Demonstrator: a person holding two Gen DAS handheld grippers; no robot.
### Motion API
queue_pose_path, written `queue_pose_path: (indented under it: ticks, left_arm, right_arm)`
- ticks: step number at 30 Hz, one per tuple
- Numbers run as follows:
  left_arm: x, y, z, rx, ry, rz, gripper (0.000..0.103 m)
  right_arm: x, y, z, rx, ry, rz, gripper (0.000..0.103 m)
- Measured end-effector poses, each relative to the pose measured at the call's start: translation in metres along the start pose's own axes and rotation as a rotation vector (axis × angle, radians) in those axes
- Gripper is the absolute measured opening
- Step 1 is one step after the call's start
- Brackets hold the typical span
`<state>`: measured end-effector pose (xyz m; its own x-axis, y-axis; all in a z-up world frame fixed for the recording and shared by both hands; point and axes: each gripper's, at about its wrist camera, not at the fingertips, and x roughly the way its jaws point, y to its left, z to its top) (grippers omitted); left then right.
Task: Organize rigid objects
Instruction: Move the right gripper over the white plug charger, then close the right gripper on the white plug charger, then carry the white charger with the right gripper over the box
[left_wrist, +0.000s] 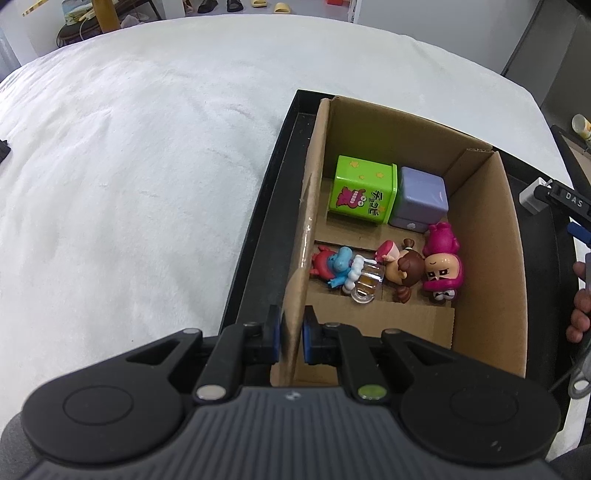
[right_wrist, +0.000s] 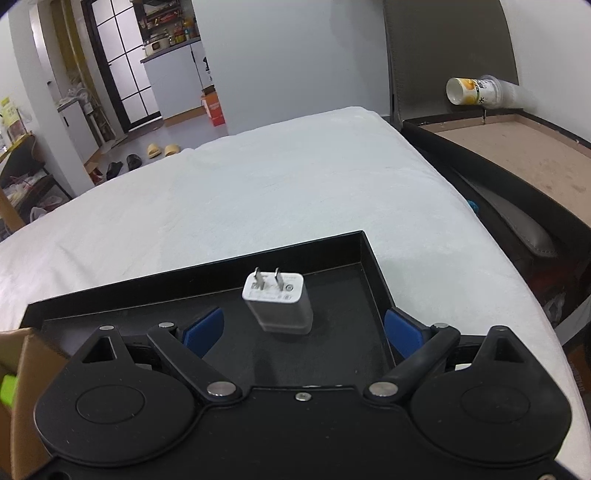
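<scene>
The left gripper (left_wrist: 290, 339) has its two blue-padded fingers closed on the near left wall of an open cardboard box (left_wrist: 484, 258), one pad on each side of the wall. Inside the box, at the far end, a green cube-shaped toy box (left_wrist: 364, 189) printed with a pink cartoon creature stands touching a lavender cube (left_wrist: 421, 199) on its right. Nearer, lying in a row on the box floor, are a blue and red figure (left_wrist: 332, 264), a clear plastic piece (left_wrist: 365, 282), a brown-haired doll figure (left_wrist: 404, 267) and a bright pink figure (left_wrist: 443, 264), all close together. The box sits in a shallow black tray (right_wrist: 365, 254), which rests on a white blanket (left_wrist: 129, 166). The right gripper (right_wrist: 303, 330) has its blue fingers spread wide apart, holding nothing. Between them, a little ahead, a white charger plug (right_wrist: 279, 304) stands on the tray floor with its two metal prongs pointing up, touching neither finger.
</scene>
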<state>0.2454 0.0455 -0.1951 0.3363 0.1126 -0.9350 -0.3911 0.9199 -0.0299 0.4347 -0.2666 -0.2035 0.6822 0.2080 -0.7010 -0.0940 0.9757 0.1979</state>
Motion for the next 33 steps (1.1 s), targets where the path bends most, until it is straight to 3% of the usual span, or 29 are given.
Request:
queue_pose_path:
  ticks: [17,18,20,21,22,33]
  left_arm:
    - [0.005,0.0,-0.001,0.013,0.011,0.001,0.011]
    - [0.005,0.001,-0.001,0.012,0.012,-0.001,0.011]
    - [0.004,0.001,0.0,0.015,0.013,-0.004,0.011]
    - [0.004,0.0,0.0,0.019,0.011,-0.005,0.011]
    - [0.004,0.0,0.0,0.019,0.01,-0.005,0.011]
    - [0.002,0.003,0.0,0.002,0.004,-0.02,0.011]
  right_arm:
    - [0.022,0.021,-0.001,-0.011,-0.043,-0.045,0.093]
    - [0.021,0.02,-0.001,-0.007,-0.045,-0.042,0.088]
    - [0.019,0.021,-0.002,-0.012,-0.047,-0.025,0.065]
    - [0.02,0.02,-0.002,-0.017,-0.035,-0.022,0.043]
    - [0.021,0.02,-0.004,-0.017,-0.021,-0.023,0.039]
    - [-0.008,0.026,-0.01,-0.072,-0.007,0.02,0.037]
